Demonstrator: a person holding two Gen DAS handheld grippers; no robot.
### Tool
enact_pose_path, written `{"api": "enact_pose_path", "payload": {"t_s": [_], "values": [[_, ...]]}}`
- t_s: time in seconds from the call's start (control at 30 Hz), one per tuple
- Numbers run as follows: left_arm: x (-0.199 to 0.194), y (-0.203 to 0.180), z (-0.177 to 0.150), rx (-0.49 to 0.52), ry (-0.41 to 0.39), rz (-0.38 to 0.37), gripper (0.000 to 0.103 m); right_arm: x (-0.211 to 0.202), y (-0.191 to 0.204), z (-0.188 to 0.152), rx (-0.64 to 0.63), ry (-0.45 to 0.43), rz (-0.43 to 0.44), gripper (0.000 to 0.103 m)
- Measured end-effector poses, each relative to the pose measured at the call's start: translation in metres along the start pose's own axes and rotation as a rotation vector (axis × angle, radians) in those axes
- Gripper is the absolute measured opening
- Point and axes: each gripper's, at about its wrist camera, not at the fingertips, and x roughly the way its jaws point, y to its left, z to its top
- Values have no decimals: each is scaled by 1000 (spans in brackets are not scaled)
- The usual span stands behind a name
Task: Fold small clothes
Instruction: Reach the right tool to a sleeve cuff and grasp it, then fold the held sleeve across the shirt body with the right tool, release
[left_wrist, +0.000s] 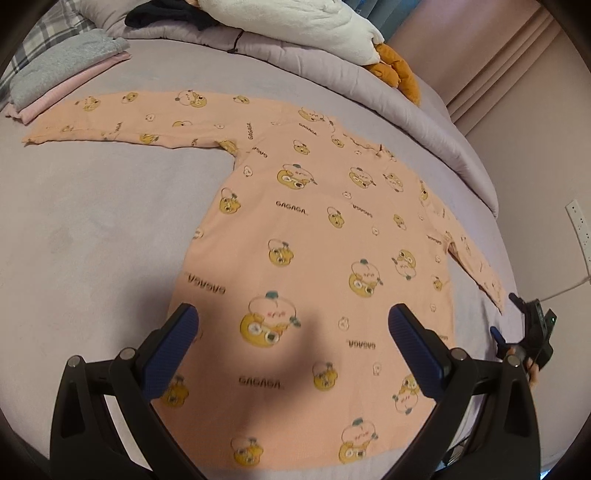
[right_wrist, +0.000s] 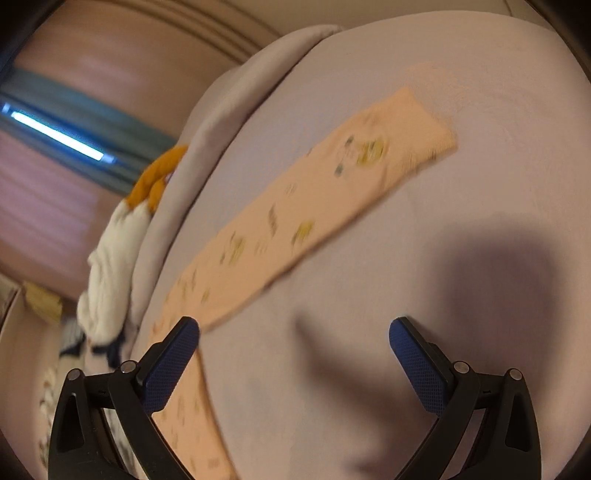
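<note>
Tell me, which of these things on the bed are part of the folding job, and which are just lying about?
Part of the job:
peach printed top, spread flat
left tool, open
right tool, open

Just lying about:
folded grey and pink clothes
white and orange plush toy
quilt

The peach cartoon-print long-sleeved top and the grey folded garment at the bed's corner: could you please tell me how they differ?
The peach cartoon-print long-sleeved top lies spread flat, sleeves out; the grey folded garment is compactly folded. The top is printed with yellow characters; the grey one is plain. The top lies directly on the lilac bedsheet; the grey one sits on a pink folded piece. Both are on the bed.
</note>
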Motion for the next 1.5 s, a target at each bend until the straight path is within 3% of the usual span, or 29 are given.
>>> {"api": "enact_pose_path", "payload": {"t_s": [0.13, 0.23, 0.27, 0.33, 0.5, 0.57, 0.63, 0.73, 1.03, 1.13, 1.2, 1.5], "values": [[12, -1, 11, 3, 10, 20, 103, 11, -11, 20, 141, -73, 25, 103], [23, -1, 17, -18, 40, -6, 103, 9, -21, 28, 245, -142, 70, 103], [27, -1, 19, -20, 44, -5, 103, 10, -23, 31, 271, -160, 76, 99], [30, -3, 21, -11, 43, 8, 103, 11, -25, 36, 302, -179, 71, 85], [37, -7, 27, 9, 43, 22, 103, 17, -26, 36, 338, -173, 15, 24], [38, -7, 30, 10, 42, 22, 103, 15, -17, 34, 310, -175, -17, 12], [38, -6, 33, 12, 37, 19, 103, 1, -17, 43, 241, -180, -7, 9], [36, -2, 36, 6, 30, 17, 103, -5, 28, 46, 69, -181, -11, 8], [20, 27, 34, -40, 7, -1, 103, 2, 243, -4, -319, -100, 125, 8], [15, 40, 33, -52, 9, 8, 103, 15, 308, -37, -443, -78, 157, 8], [13, 47, 32, -60, 9, 8, 103, 35, 346, -71, -570, -65, 132, 8], [6, 85, 31, -130, -1, 20, 103, 149, 420, -249, -1064, 62, -40, 8]]}}
